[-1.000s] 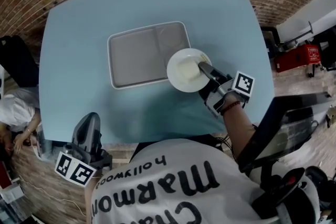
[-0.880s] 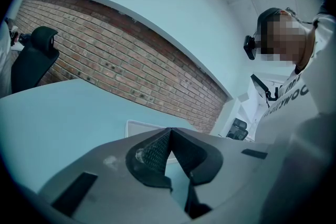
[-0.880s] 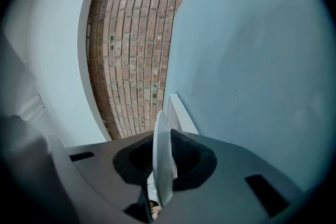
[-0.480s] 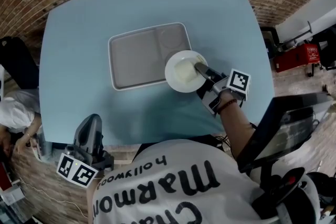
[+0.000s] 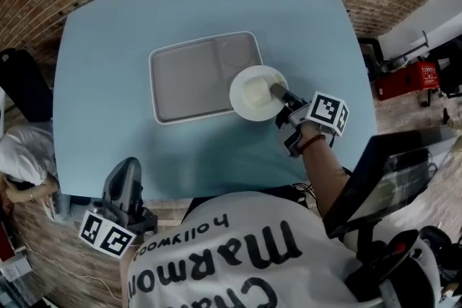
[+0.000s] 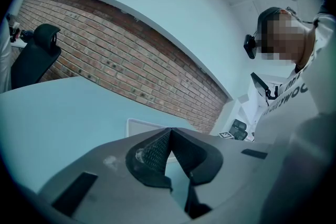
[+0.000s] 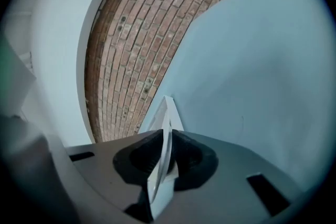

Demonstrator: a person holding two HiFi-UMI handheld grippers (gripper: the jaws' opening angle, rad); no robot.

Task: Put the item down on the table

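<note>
White plate (image 5: 253,91) (round, so no long axis) faces up over the grey tray's (image 5: 189,76) right edge and the blue table (image 5: 216,3). The right gripper (image 5: 281,94) clamps its near-right rim. The left gripper (image 6: 169,150) is closed and empty.

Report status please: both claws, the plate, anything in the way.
Left claw shut, empty. Right claw shut on plate rim. Plate overlaps tray right edge; touchdown on table unclear. Only the tray in the way.
</note>
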